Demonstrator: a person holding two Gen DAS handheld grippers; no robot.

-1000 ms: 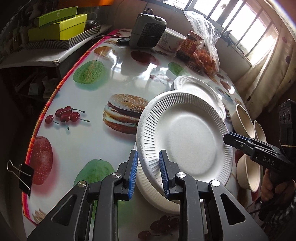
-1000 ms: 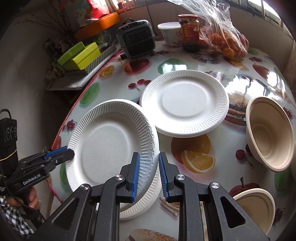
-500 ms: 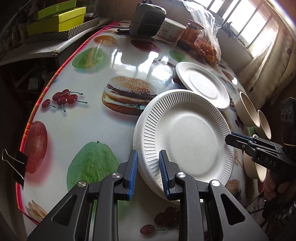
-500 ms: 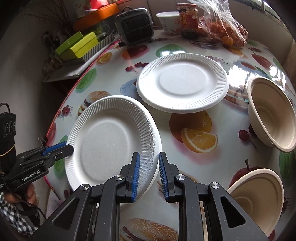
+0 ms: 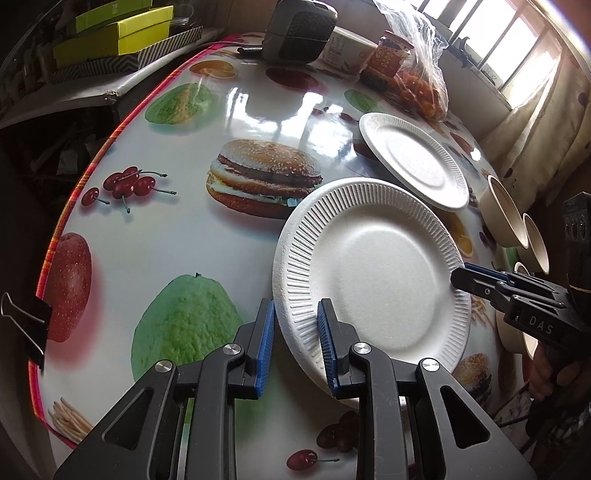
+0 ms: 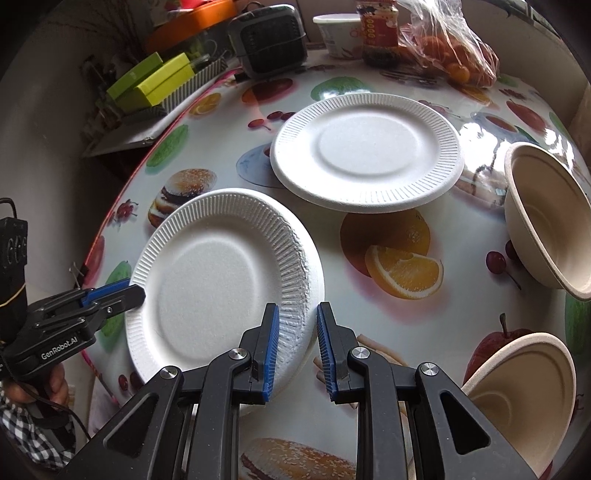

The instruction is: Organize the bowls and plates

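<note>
2 hand-held grippers clamp opposite edges of a white paper plate [image 5: 373,277] at the lower centre of both wrist views, the plate tilted above a table [image 5: 236,114] covered in a glossy cloth printed with burgers, cherries and fruit. In the left wrist view, the left gripper [image 5: 295,341] fills the bottom of the frame, its blue-padded fingers closed on the plate's ribbed near rim, while the right gripper [image 5: 461,278] reaches in from the right edge and bites the rim's far side. In the right wrist view, the right gripper closes its pads on the rim at lower centre, and the left gripper enters from the lower left, pinching the rim there. The gripped rim looks doubled, so whether 1 plate or 2 are held cannot be told. A second white plate [image 6: 365,151] lies flat on the table at upper centre of the right wrist view, apart from the held one. 2 tan bowls [image 6: 546,214] sit along that frame's right edge. A dark heater [image 6: 269,37], a jar [image 6: 378,29] and a bag of oranges [image 6: 458,55] line the table's far end.
</note>
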